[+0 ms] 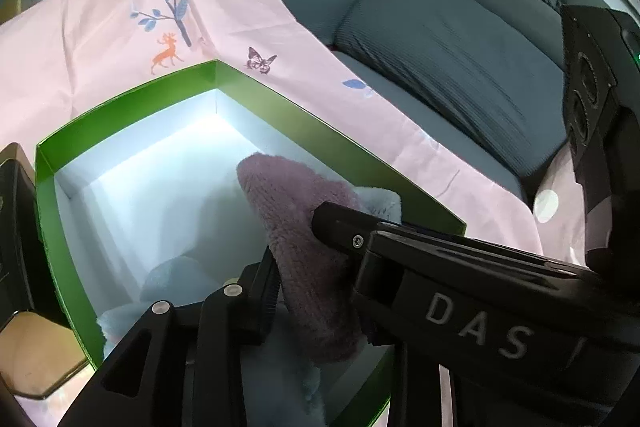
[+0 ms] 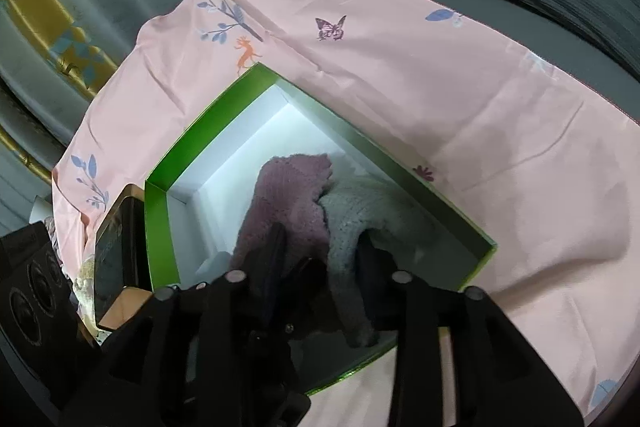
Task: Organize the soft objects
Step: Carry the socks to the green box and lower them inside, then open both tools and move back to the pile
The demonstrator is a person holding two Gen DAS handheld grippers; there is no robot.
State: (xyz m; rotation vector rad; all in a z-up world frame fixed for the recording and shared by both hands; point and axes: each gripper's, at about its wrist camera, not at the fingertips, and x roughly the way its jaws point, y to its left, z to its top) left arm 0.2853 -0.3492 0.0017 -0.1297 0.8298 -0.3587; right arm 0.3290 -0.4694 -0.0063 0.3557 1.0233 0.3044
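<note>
Both grippers are over the green-walled, white-lined cardboard box, which sits on a pink printed sheet spread over a grey sofa. The left gripper has its fingers closed on a fuzzy mauve knitted cloth, with the cloth's free end hanging inside the box. The right gripper pinches a pale grey-blue fleecy cloth just beside it; the two fabrics touch and overlap at the box's near end. To do this placement well, I judge that each cloth should be lowered until it rests on the white floor before the fingers release, keeping the two side by side rather than heaped, and steering clear of the thin green rim so the light box does not tip or slide on the sheet. A dark tin with a wooden lid stands against the box's left wall.
</note>
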